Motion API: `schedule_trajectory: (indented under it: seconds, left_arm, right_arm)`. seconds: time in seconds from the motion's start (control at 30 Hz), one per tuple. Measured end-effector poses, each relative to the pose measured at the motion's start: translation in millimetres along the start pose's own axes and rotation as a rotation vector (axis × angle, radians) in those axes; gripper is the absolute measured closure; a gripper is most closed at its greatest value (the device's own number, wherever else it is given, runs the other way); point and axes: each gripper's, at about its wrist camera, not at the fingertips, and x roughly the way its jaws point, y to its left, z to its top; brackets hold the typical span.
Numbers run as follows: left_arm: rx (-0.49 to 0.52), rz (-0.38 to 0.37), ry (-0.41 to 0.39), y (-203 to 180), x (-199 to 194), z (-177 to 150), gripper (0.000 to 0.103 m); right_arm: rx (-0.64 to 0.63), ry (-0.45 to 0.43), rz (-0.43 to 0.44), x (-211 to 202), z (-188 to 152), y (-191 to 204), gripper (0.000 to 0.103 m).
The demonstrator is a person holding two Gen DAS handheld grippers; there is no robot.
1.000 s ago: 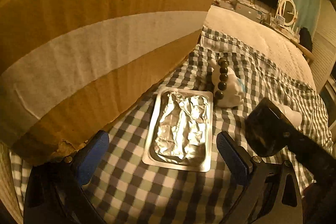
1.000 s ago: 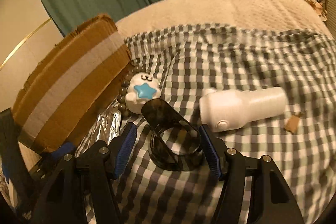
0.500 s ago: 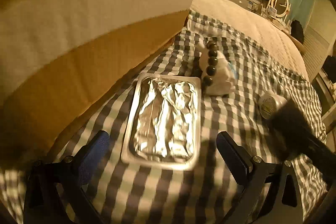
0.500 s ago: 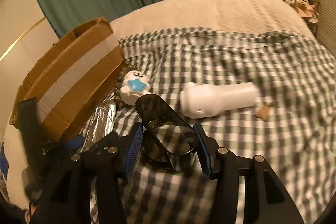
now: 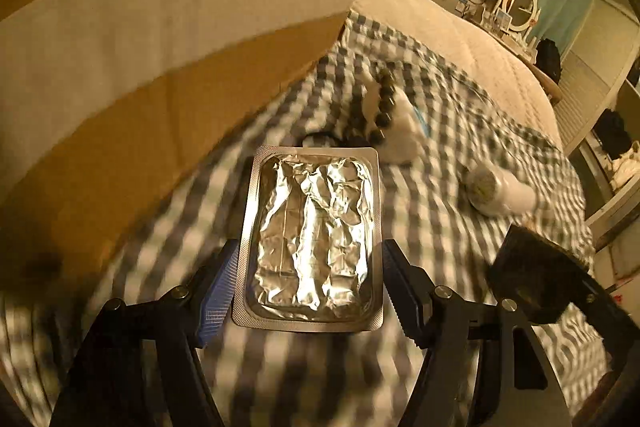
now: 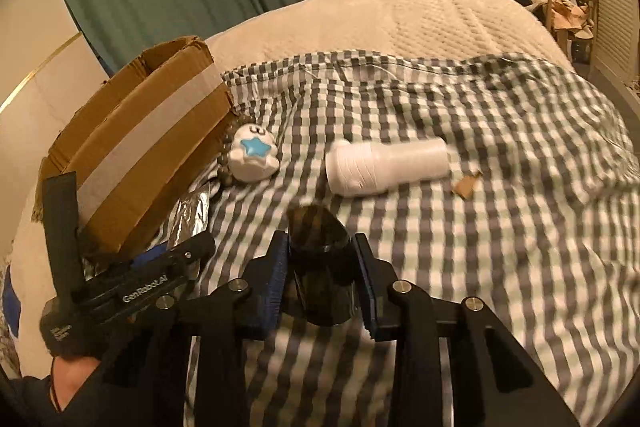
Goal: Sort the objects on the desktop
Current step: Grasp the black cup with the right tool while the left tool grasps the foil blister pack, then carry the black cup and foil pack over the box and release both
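Between the fingers of the left gripper [image 5: 308, 291] lies the foil pack [image 5: 310, 239], flat on the checked cloth [image 5: 440, 187], its long axis running straight away from the camera along the fingers. The jaws stand apart, one blue pad at each long edge of the pack; whether the pads already touch those edges is hard to tell, since the view is smeared by motion. The box [image 5: 140, 67] stands just to the left of the pack and rises high beside it, so my guess is that the pack, once pinched across its short width, has to be lifted and carried leftward over that wall. The right gripper [image 6: 322, 267] is clamped on a dark cup [image 6: 320, 259], which sits upright between its pads, above the cloth near the middle of the bed. From the right wrist view the box [image 6: 132, 151] lies well to the left, beyond the left gripper, so the left one is much the nearer to it. Farther out on the cloth lie a white bottle [image 6: 384, 163] on its side and a white toy [image 6: 254, 155] with a blue star, beads [image 6: 226, 163] touching the toy's left side; both are untouched.
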Motion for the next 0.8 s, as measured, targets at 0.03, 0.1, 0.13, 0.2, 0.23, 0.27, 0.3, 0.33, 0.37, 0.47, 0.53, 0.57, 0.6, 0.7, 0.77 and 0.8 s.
schedule_trajectory:
  seconds: [0.03,0.1,0.13,0.2,0.23,0.27,0.3,0.33,0.37,0.47,0.53,0.57,0.6,0.7,0.77,0.8]
  left_arm:
    - [-0.004,-0.01,0.012,-3.4,-5.8,-5.4,0.032]
    - [0.01,-0.043,0.039,-14.2,-18.7,-18.0,0.032]
    - [0.014,-0.052,0.04,-19.6,-22.2,-22.1,0.032]
    - [0.007,-0.08,0.046,-30.7,-32.2,-34.5,0.032]
    - [0.0,-0.095,0.054,-33.1,-37.3,-42.7,0.032]
    - [-0.003,-0.106,0.06,-34.4,-42.8,-50.7,0.032]
    - [-0.003,-0.108,0.061,-33.4,-48.6,-57.6,0.032]
    - [0.002,-0.106,0.057,-32.6,-56.3,-63.4,0.032]
    - [0.009,-0.105,0.043,-32.0,-65.7,-67.8,0.032]
    - [0.049,-0.106,-0.022,-30.2,-91.7,-63.0,0.032]
    - [0.08,-0.111,-0.085,-34.3,-109.7,-49.8,0.032]
    - [0.084,-0.118,-0.116,-34.2,-120.7,-43.5,0.032]
    - [0.079,-0.129,-0.143,-30.9,-129.6,-37.3,0.032]
    - [0.048,-0.159,-0.233,-16.9,-163.1,-10.6,0.032]
    - [0.023,-0.18,-0.287,-3.5,-184.8,14.0,0.032]
    - [0.018,-0.177,-0.318,5.1,-195.4,29.8,0.032]
  right_arm:
    - [0.001,0.007,-0.007,-4.0,-7.0,0.0,0.075]
    - [0.007,0.032,-0.026,-13.8,-25.1,-0.4,0.076]
    - [0.009,0.037,-0.034,-19.2,-31.2,-0.6,0.076]
    - [0.007,0.036,-0.055,-34.5,-42.3,1.6,0.076]
    - [0.001,0.031,-0.068,-41.4,-45.6,2.8,0.076]
    - [-0.003,0.026,-0.08,-47.0,-48.3,3.8,0.076]
    - [0.001,0.024,-0.081,-54.1,-50.6,4.4,0.076]
    - [0.011,0.023,-0.073,-58.3,-50.7,4.8,0.076]
    - [0.023,0.023,-0.061,-63.2,-51.8,5.2,0.076]
    - [0.002,0.015,-0.063,-78.0,-51.3,16.2,0.076]
    - [-0.028,-0.003,-0.084,-88.6,-49.1,27.6,0.076]
    - [-0.037,-0.015,-0.093,-94.7,-48.1,31.1,0.076]
    - [-0.045,-0.029,-0.105,-102.2,-45.2,35.6,0.076]
    - [-0.053,-0.063,-0.087,-119.8,-30.1,47.0,0.076]
    - [-0.07,-0.094,-0.068,-130.6,-14.7,58.6,0.076]
    - [-0.088,-0.117,-0.053,-136.3,-1.3,69.8,0.076]
